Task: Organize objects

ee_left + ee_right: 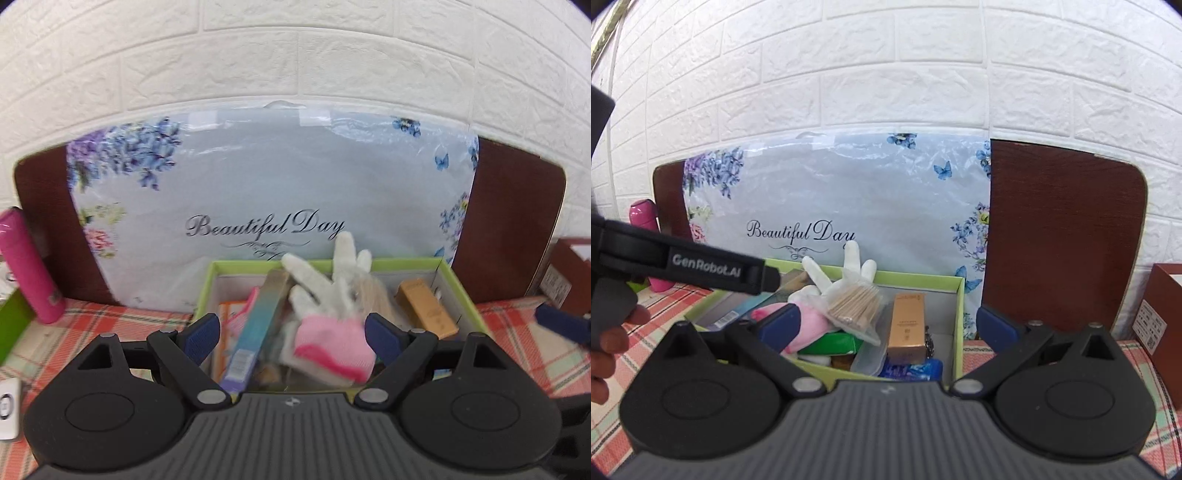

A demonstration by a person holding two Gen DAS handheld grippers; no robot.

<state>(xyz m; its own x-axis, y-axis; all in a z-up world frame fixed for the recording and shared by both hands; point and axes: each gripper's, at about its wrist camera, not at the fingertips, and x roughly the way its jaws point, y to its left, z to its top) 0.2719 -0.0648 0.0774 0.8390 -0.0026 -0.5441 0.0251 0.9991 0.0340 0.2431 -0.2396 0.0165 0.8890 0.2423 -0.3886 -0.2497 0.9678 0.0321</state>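
Note:
A green-rimmed box stands on the plaid cloth, holding several items. A white glove with a pink cuff lies on top, fingers pointing up. Beside it are a long teal carton, a gold carton and a bag of wooden sticks. My left gripper is open just before the box; the glove's cuff shows between its fingers, untouched. My right gripper is open at the box's near right corner, holding nothing.
A floral "Beautiful Day" package leans on a brown board against the white brick wall. A pink bottle stands at the left and a red-brown box at the right. A person's hand holds the left gripper's handle.

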